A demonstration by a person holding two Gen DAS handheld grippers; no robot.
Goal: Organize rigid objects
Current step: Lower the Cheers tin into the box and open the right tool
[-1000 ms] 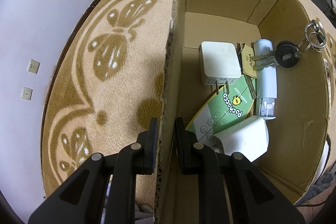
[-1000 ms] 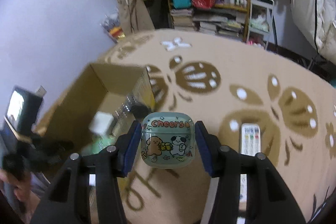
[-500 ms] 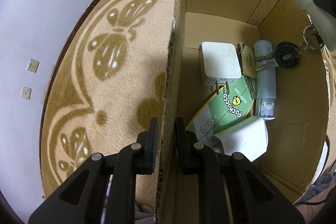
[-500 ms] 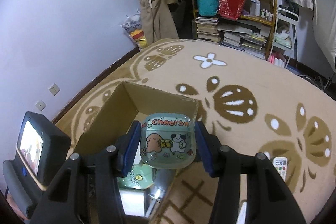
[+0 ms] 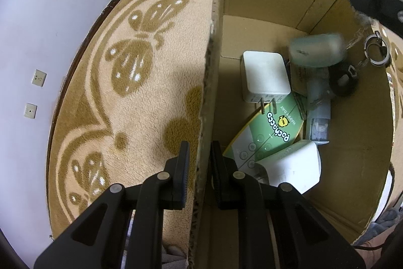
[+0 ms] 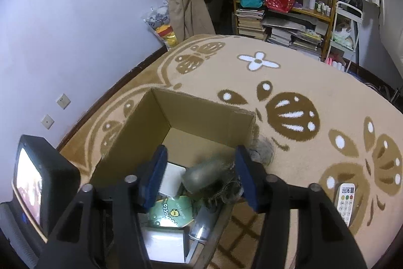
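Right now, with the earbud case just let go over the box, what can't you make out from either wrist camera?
- Earbud case: motion-blurred in both views; print unreadable, landing spot unknown.
- Keys: partly hidden behind the case in the left view, a smear in the right.
- Remote buttons: too small in the right view.
- Box wall grip: left gripper straddles it; contact unclear.
- Right gripper: open, empty.
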